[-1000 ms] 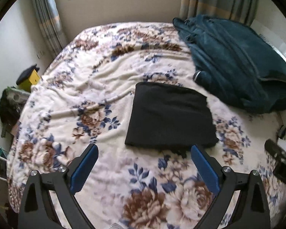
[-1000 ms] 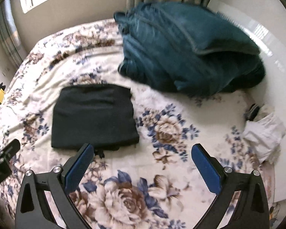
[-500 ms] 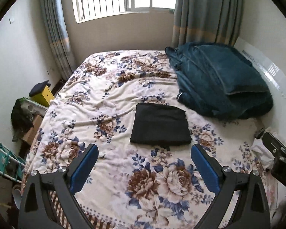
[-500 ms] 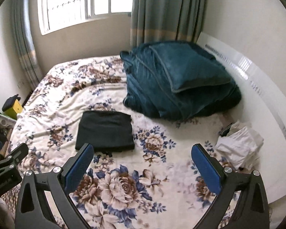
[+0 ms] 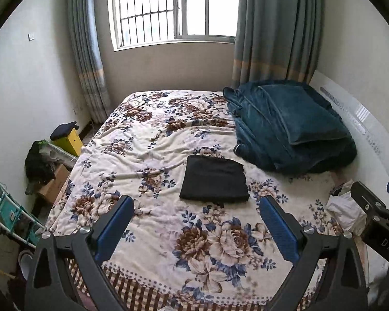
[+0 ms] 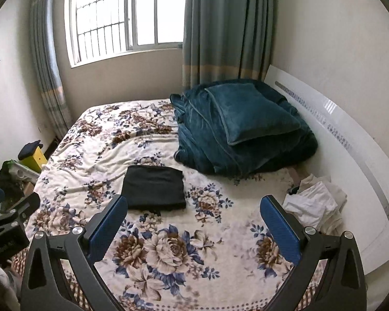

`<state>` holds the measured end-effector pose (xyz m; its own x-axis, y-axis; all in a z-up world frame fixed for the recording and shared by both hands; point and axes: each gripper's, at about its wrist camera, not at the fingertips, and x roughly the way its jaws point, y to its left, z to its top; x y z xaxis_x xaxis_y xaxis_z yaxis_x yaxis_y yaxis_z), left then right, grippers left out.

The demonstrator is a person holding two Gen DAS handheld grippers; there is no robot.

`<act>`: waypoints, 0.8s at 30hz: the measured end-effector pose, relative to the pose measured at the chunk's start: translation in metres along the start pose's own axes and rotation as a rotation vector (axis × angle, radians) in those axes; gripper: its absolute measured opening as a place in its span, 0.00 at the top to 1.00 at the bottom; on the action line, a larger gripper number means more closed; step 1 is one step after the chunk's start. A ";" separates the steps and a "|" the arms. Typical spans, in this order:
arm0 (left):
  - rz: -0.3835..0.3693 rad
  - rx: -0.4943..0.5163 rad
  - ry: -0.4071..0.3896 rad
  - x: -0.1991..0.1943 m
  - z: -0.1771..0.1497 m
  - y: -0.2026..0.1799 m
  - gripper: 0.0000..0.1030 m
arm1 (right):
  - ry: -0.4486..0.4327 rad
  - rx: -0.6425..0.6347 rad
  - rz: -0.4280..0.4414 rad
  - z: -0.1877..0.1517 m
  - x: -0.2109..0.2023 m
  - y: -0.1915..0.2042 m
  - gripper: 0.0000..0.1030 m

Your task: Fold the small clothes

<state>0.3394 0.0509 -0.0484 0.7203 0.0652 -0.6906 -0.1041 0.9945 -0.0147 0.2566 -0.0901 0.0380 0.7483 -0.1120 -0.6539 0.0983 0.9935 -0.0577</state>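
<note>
A black garment (image 5: 214, 178), folded into a flat rectangle, lies on the floral bedspread (image 5: 153, 142) in the middle of the bed; it also shows in the right wrist view (image 6: 154, 188). My left gripper (image 5: 195, 226) is open and empty, held back above the bed's near edge. My right gripper (image 6: 194, 226) is open and empty too, also back from the garment. A pile of white clothes (image 6: 315, 203) lies at the bed's right edge by the headboard, also seen in the left wrist view (image 5: 346, 207).
A folded teal blanket with a pillow (image 6: 241, 127) takes up the far right of the bed. A white headboard (image 6: 350, 142) runs along the right. Boxes, a yellow object (image 5: 71, 142) and a rack (image 5: 5, 207) crowd the floor at the left.
Both grippers have pulled back and up from the bed, so the folded black garment looks smaller and farther. The window and walls have come into view. The garment has not moved.
</note>
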 end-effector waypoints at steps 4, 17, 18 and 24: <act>0.010 0.003 -0.008 -0.010 -0.006 -0.001 0.04 | 0.000 -0.013 0.008 -0.004 -0.010 0.000 0.00; 0.016 0.001 -0.043 -0.025 -0.010 -0.001 0.00 | -0.013 -0.025 0.028 -0.002 -0.011 -0.010 0.00; 0.017 0.001 -0.045 -0.026 -0.010 -0.001 0.00 | -0.012 -0.024 0.032 -0.001 -0.010 -0.010 0.00; 0.030 0.004 -0.052 -0.027 -0.008 -0.001 0.00 | -0.008 -0.034 0.047 -0.002 -0.010 -0.007 0.00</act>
<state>0.3143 0.0473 -0.0356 0.7515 0.0986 -0.6523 -0.1234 0.9923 0.0078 0.2466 -0.0958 0.0433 0.7565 -0.0653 -0.6507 0.0405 0.9978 -0.0530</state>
